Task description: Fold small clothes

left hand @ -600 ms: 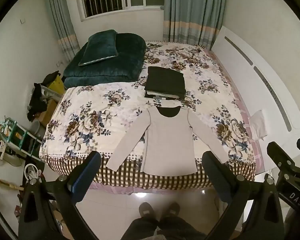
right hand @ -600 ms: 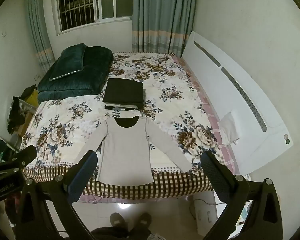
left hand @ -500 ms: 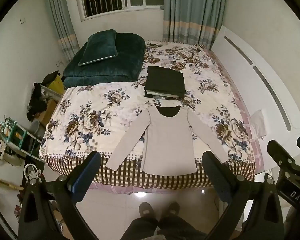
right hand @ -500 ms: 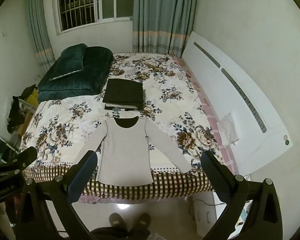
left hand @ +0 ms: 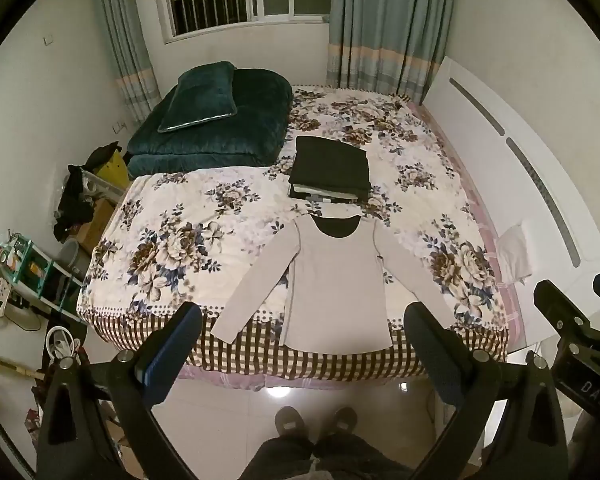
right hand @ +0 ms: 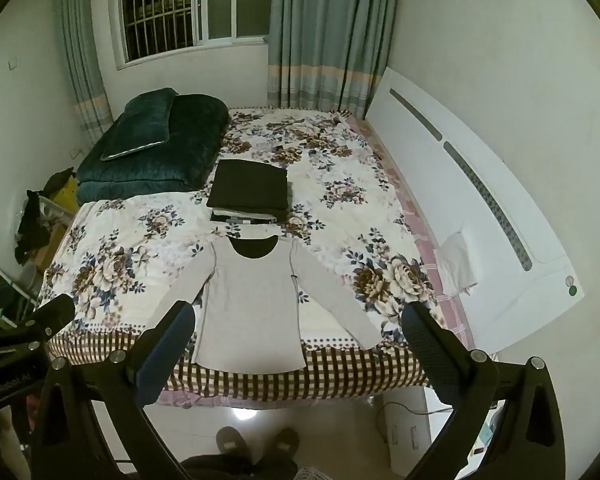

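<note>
L wrist view: left gripper (left hand: 302, 344) jaws wide apart, empty, above floor; grey shirt (left hand: 336, 284) flat w/ sleeves spread at bed (left hand: 172, 216) foot, 12 o'clock.
R wrist view: right gripper (right hand: 298, 344) jaws released, empty; shirt (right hand: 252, 304) at 12 o'clock, dark folded stack (right hand: 248, 190) just beyond its collar.

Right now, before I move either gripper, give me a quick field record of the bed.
garment: grey long-sleeved top, flat, sleeves spread, hem at bed's near edge
stack: folded dark clothes, just beyond the top's collar
bedding: green quilt, far left corner
left gripper: open, empty, above the floor
right gripper: open, empty
</note>
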Tool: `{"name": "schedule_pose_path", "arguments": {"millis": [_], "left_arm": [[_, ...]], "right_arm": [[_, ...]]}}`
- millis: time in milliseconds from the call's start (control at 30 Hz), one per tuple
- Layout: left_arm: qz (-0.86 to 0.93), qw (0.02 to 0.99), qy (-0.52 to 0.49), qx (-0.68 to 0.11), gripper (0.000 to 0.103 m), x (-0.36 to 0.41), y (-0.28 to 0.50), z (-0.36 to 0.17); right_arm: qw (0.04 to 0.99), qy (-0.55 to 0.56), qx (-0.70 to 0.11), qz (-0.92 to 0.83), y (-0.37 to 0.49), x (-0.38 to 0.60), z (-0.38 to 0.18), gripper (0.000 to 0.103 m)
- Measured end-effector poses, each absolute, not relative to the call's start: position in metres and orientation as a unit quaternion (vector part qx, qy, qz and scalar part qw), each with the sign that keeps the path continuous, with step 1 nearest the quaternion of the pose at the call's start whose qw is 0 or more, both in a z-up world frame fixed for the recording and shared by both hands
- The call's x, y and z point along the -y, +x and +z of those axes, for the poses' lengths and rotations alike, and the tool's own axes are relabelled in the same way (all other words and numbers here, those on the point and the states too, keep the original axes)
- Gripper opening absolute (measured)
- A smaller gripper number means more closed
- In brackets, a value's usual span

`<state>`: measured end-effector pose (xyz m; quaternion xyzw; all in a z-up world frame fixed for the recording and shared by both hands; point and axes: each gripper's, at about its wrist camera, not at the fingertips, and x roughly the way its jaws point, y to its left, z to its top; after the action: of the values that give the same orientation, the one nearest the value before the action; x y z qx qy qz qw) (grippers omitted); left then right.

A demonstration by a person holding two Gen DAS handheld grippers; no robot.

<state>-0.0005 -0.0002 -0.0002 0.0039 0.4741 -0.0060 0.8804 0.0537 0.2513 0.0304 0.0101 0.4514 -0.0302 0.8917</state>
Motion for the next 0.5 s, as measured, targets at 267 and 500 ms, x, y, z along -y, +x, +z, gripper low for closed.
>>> {"name": "schedule_pose_path", "arguments": {"millis": [267, 500], "left_arm": [[-0.006, 0.881, 0.005, -0.473, 0.103, 0.0008, -0.0015, 0.0026], [-0.006, 0.882, 0.003, -0.471, 0.103, 0.0006, -0.0020, 0.0027]], "right_arm": [[0.893, 0.009, -0.450, -0.029, 0.0537, -0.2528, 0.0327, 0.103], [0.893, 0.008, -0.449, -0.029, 0.0536, -0.2534, 0.0336, 0.103]]}}
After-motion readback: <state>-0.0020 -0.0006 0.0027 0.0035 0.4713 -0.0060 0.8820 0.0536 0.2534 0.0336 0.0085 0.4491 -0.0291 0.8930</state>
